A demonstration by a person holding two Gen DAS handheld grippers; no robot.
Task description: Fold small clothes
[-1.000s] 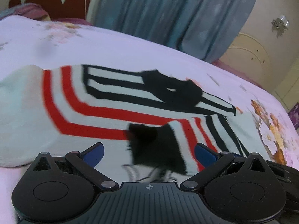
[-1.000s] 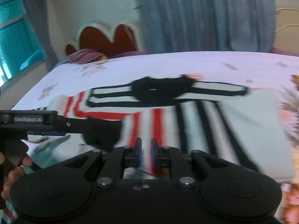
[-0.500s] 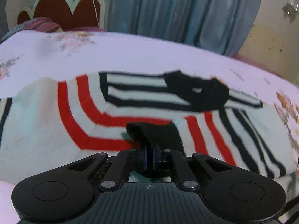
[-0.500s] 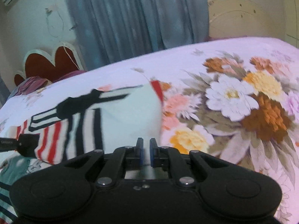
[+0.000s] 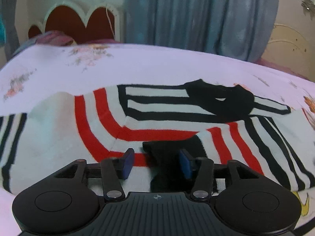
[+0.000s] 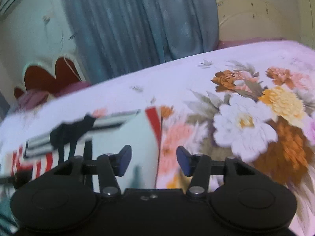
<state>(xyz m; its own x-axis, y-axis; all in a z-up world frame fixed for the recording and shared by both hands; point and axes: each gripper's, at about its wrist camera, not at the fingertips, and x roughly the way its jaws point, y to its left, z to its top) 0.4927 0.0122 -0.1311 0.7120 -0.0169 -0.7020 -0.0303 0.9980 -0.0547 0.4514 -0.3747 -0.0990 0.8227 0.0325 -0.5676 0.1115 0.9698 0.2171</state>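
Striped sweater (image 5: 149,122), white with red and black bands and a black collar, spread flat across the middle of the left wrist view on the floral bed (image 5: 137,68), black cuff lying at lower centre between the blue pads. Left gripper (image 5: 156,162) low over that cuff, jaws apart, clamped on nothing. Right gripper (image 6: 153,162) at lower centre of its own view, jaws likewise apart, above the sweater's pale edge and the bedsheet's big flowers (image 6: 246,127); grey-blue curtain (image 6: 137,23) across the top.

Left claw (image 5: 156,162) spread wide, right claw (image 6: 153,161) likewise spread, both empty
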